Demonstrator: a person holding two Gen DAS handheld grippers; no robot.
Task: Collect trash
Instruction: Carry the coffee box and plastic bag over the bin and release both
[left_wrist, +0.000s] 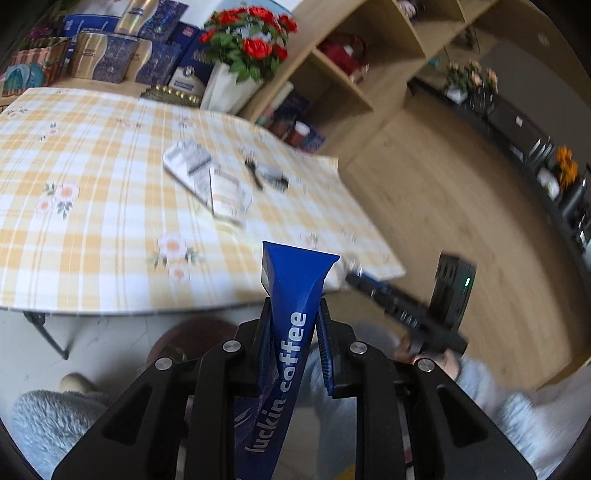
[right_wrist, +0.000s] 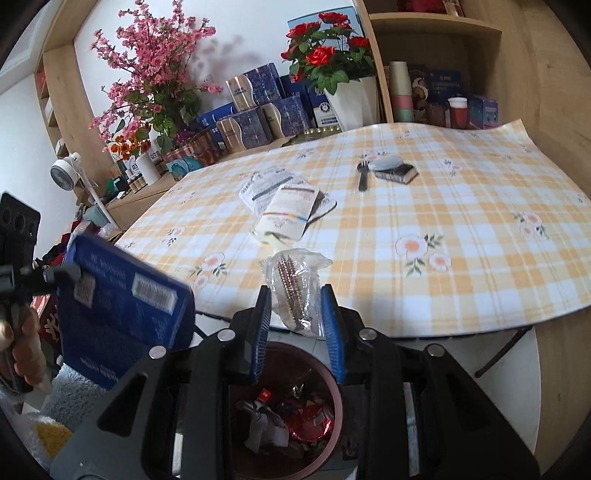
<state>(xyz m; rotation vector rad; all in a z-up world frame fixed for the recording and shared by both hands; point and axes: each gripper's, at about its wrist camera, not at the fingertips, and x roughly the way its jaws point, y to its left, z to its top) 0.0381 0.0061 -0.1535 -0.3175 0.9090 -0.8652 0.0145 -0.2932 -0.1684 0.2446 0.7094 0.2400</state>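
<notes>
In the left wrist view my left gripper (left_wrist: 294, 310) is shut on a blue "luckin coffee" paper bag (left_wrist: 295, 280), which sticks up past the fingers over the near table edge. In the right wrist view my right gripper (right_wrist: 296, 295) is shut on a crumpled clear plastic wrapper (right_wrist: 293, 284) with brown bits inside. It hangs above a brown trash bin (right_wrist: 332, 384) that holds several wrappers. The blue bag (right_wrist: 122, 314) also shows at the left there, held by the left gripper (right_wrist: 62, 274). The right gripper (left_wrist: 360, 281) appears at the right of the left wrist view.
On the yellow checked tablecloth (right_wrist: 461, 258) lie white packets (right_wrist: 286, 210), a black fork (right_wrist: 362, 177) and a small black box with a grey object on top (right_wrist: 397, 171). Flower pots, boxes and wooden shelves stand behind the table. A person's fluffy sleeve (left_wrist: 491, 391) is low down.
</notes>
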